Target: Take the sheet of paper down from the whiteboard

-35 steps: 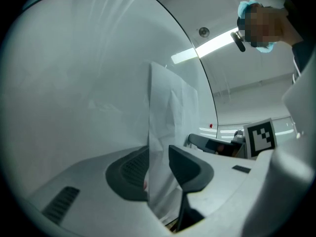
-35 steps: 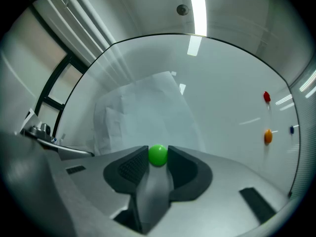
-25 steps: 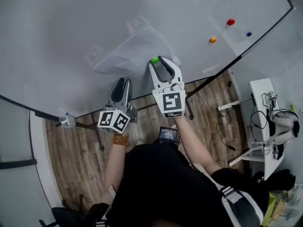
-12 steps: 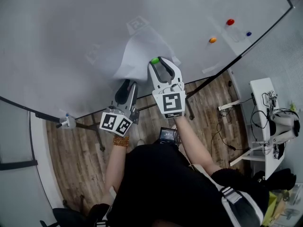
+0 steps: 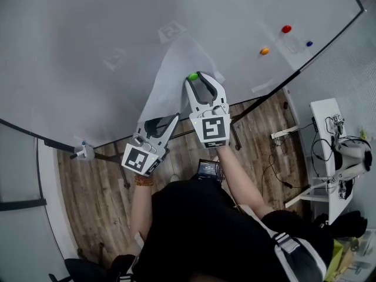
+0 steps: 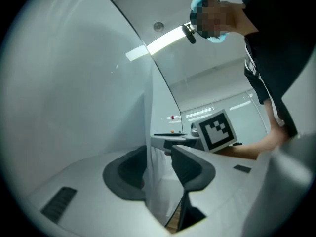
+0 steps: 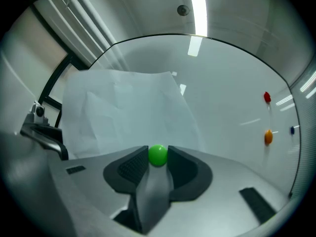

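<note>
The white sheet of paper (image 5: 176,69) hangs against the whiteboard (image 5: 88,28), its lower left part pulled off the board and folded toward me. My right gripper (image 5: 195,75) is shut on a green magnet (image 5: 192,75) at the sheet's lower right; in the right gripper view the green magnet (image 7: 158,154) sits squeezed between both pads, with the paper (image 7: 123,112) behind. My left gripper (image 5: 163,120) is below the sheet's lower edge, its jaws opening. In the left gripper view the paper (image 6: 157,181) runs edge-on between the jaws of the left gripper (image 6: 158,152), with a gap beside it.
A red magnet (image 5: 286,27), an orange magnet (image 5: 264,50) and a blue magnet (image 5: 309,42) stick to the board at the right. A marker (image 5: 79,151) lies on the board's tray at the lower left. A white desk (image 5: 326,116) with cables stands right, on wooden floor.
My left gripper moved right and up, rolled, and its jaws spread wider. The sheet's left part swung off the board into a narrow hanging fold. The right gripper stayed still.
</note>
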The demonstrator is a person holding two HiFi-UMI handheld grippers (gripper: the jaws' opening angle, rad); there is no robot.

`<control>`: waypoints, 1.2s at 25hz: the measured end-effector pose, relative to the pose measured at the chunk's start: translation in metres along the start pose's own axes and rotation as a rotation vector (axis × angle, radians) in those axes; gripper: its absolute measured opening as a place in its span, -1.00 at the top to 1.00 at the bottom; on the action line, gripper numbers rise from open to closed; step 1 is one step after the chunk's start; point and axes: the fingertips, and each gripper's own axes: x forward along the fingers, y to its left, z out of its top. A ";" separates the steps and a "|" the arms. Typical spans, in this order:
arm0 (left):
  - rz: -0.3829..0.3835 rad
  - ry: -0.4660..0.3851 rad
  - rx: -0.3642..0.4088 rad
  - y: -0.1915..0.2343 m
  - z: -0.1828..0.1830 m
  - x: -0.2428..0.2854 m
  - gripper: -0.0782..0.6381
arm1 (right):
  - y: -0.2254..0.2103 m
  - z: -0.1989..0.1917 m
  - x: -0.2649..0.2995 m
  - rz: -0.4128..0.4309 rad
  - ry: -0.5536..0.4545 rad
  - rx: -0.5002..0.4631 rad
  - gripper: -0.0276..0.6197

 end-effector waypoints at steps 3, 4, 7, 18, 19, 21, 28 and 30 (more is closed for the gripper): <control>0.104 0.016 -0.035 0.033 -0.020 -0.017 0.33 | 0.001 0.000 0.000 0.006 -0.001 -0.002 0.54; 0.122 0.016 -0.042 0.040 -0.022 -0.019 0.33 | 0.001 0.000 0.000 0.007 -0.002 -0.002 0.54; 0.122 -0.010 -0.054 0.045 -0.015 -0.015 0.33 | 0.000 0.000 0.000 0.007 -0.004 0.001 0.54; -0.013 -0.054 -0.064 0.016 -0.007 0.010 0.33 | 0.001 0.000 -0.001 0.021 -0.007 0.006 0.54; -0.028 -0.066 -0.074 0.014 -0.008 0.009 0.33 | 0.001 0.000 -0.001 0.023 -0.007 0.006 0.54; -0.055 -0.093 -0.100 0.012 -0.009 0.006 0.33 | 0.001 0.000 0.000 0.026 -0.007 0.007 0.54; -0.022 -0.052 -0.132 0.020 -0.037 0.001 0.33 | 0.000 -0.002 0.000 0.025 -0.009 0.004 0.54; -0.026 -0.054 -0.127 0.020 -0.033 0.006 0.33 | 0.000 -0.002 0.001 0.027 -0.008 0.001 0.54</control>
